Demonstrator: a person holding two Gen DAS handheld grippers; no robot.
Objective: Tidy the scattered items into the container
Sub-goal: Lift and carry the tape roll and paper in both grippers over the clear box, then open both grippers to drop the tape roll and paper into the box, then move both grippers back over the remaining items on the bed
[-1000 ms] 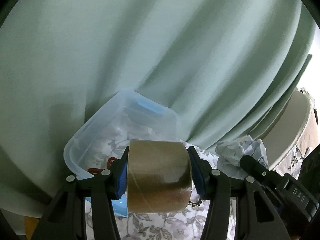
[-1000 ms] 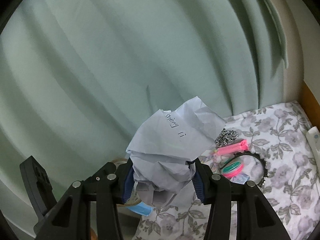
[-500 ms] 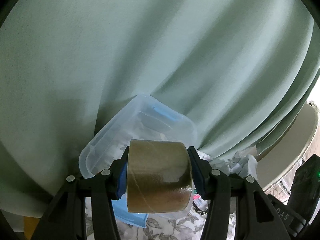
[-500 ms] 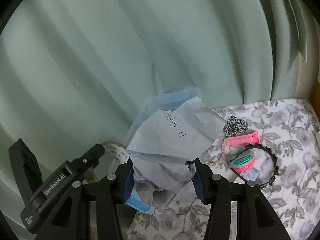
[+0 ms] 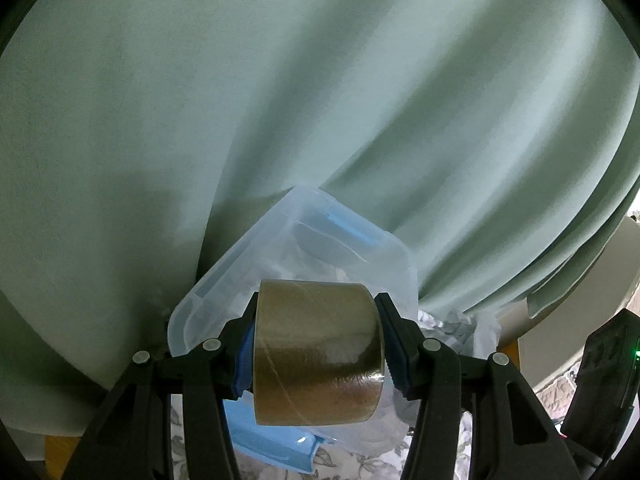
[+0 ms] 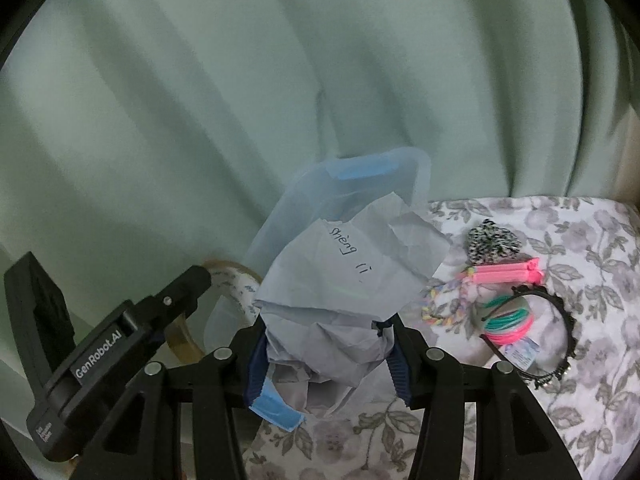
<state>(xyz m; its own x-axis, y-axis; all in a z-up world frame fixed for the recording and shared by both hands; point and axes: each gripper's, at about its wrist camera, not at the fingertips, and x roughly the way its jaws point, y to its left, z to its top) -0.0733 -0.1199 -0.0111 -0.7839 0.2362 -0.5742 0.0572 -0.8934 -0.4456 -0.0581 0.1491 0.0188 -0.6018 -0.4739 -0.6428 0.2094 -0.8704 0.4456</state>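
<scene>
Pale green pleated curtain (image 5: 280, 120) fills the background beyond both tongs. Grey floral-print cloth-covered counter (image 6: 560, 420) extends below and right of the right tongs. Translucent rectangular plastic container with blue clips (image 5: 320, 248) lies just beyond the left tongs, its long axis running away and to the right; in the right view it sits directly behind the right tongs. Crumpled pale grey sheet of paper with handwriting (image 6: 344, 292) stands upright between the fingers of the right tongs (image 6: 326, 356), which pinch its lower part. Brown cylindrical roll of packing tape (image 5: 318, 352) is pinched by the left tongs (image 5: 318, 354), pads on its flat faces, roll axis crosswise between the fingers. Black hairband (image 6: 560, 320), pink clips (image 6: 504, 272) and coloured hair ties (image 6: 508, 316) lie right of the right tongs.
</scene>
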